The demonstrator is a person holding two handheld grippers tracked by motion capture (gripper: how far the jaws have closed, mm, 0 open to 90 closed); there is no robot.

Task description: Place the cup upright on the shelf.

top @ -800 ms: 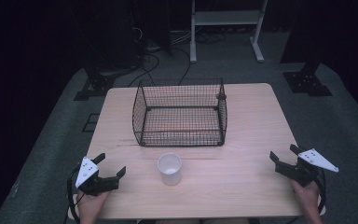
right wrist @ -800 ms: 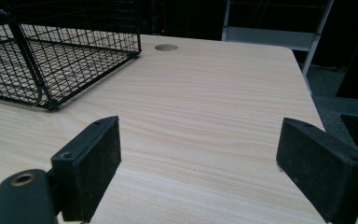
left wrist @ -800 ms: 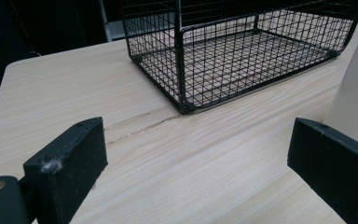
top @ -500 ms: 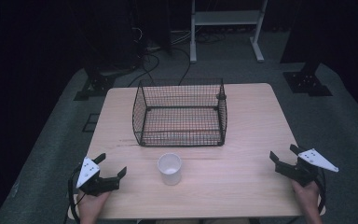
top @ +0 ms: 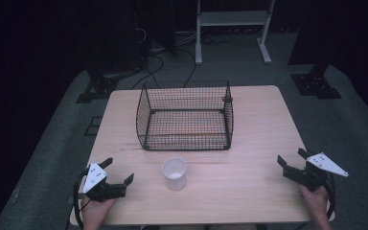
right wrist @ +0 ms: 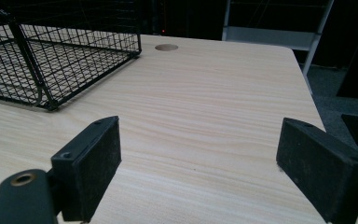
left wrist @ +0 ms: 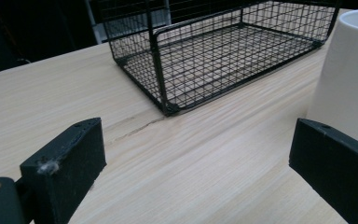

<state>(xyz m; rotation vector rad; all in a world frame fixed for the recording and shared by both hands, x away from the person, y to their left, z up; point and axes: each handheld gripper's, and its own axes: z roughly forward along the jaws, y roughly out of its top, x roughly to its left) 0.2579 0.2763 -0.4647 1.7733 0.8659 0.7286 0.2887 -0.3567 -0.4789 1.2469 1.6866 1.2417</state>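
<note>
Left gripper (top: 117, 178) at counter (top: 254, 120) near-left corner, jaws wide apart, holding nothing. Right gripper (top: 291, 162) at near-right edge, also wide apart & empty. Cup (top: 174, 173) upright btwn them, just in front of wire basket (top: 184, 116) mid-counter.

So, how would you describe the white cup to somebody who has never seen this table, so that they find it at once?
Start at the light wooden table and find the black wire basket at its middle. Just in front of the basket's near side, toward the person, stands the white cup, upright and open at the top. It is the one white, solid-walled thing between the two black grippers.
</note>
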